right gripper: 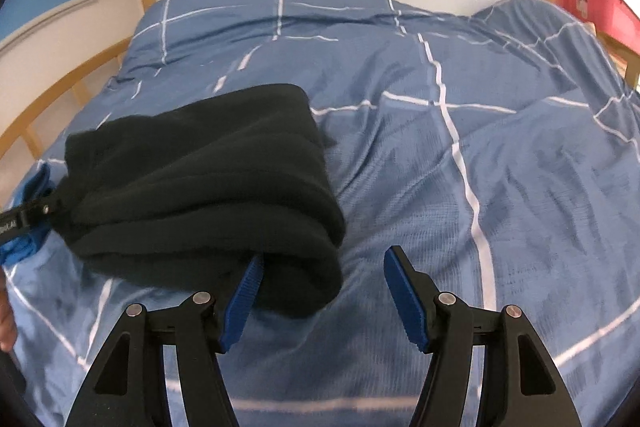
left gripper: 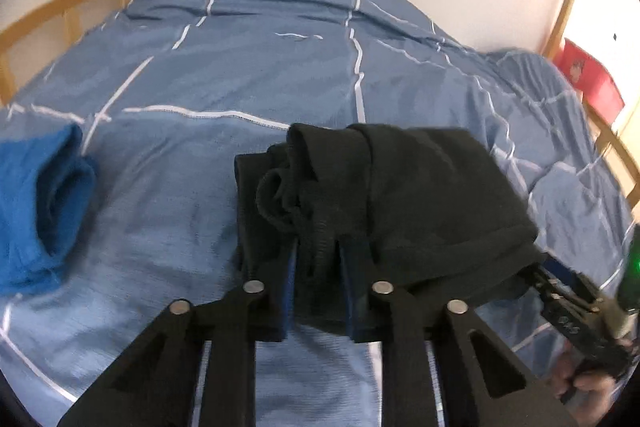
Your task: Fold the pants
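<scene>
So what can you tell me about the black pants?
The pants are black, soft and fleecy-looking, already folded into a thick, layered bundle. They lie on the blue checked duvet. The ribbed waistband end bunches up in the left wrist view, where the left gripper is shut on that edge. The right gripper is open: one blue finger pokes into the near fold, the other stands clear on the duvet. A blue garment lies beside the pants, apart from them.

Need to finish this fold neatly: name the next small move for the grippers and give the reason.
Probably open the left gripper and back it off: it is shut on the black pants, already a folded bundle on the duvet, while the right gripper is open.
</scene>
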The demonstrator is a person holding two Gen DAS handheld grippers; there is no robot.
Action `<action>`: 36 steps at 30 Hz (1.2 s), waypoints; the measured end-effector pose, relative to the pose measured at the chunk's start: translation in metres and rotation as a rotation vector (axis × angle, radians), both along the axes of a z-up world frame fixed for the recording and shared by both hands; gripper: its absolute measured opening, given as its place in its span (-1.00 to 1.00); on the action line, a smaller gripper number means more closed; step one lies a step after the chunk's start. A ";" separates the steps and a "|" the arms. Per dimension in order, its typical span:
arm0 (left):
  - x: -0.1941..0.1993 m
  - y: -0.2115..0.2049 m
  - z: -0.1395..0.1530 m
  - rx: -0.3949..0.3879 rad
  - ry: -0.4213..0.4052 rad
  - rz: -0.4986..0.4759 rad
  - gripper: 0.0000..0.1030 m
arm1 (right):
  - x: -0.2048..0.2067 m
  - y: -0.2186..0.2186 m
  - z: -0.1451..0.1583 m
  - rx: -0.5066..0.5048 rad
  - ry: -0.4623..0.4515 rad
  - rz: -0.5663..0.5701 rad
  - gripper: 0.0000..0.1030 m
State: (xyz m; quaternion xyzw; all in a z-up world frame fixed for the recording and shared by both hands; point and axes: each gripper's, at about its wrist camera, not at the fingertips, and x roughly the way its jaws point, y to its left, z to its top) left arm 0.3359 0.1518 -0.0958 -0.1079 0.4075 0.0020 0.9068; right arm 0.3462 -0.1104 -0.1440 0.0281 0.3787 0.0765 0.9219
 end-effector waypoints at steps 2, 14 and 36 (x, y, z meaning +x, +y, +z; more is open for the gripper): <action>-0.011 0.004 0.013 -0.024 -0.045 0.008 -0.69 | 0.004 -0.001 0.001 -0.010 -0.014 -0.015 0.23; -0.010 0.036 -0.017 0.003 0.048 0.061 -0.61 | -0.013 0.031 0.006 -0.180 -0.061 -0.040 0.23; -0.004 0.037 0.003 0.026 -0.055 0.093 0.60 | 0.024 0.010 0.038 0.101 -0.134 -0.020 0.59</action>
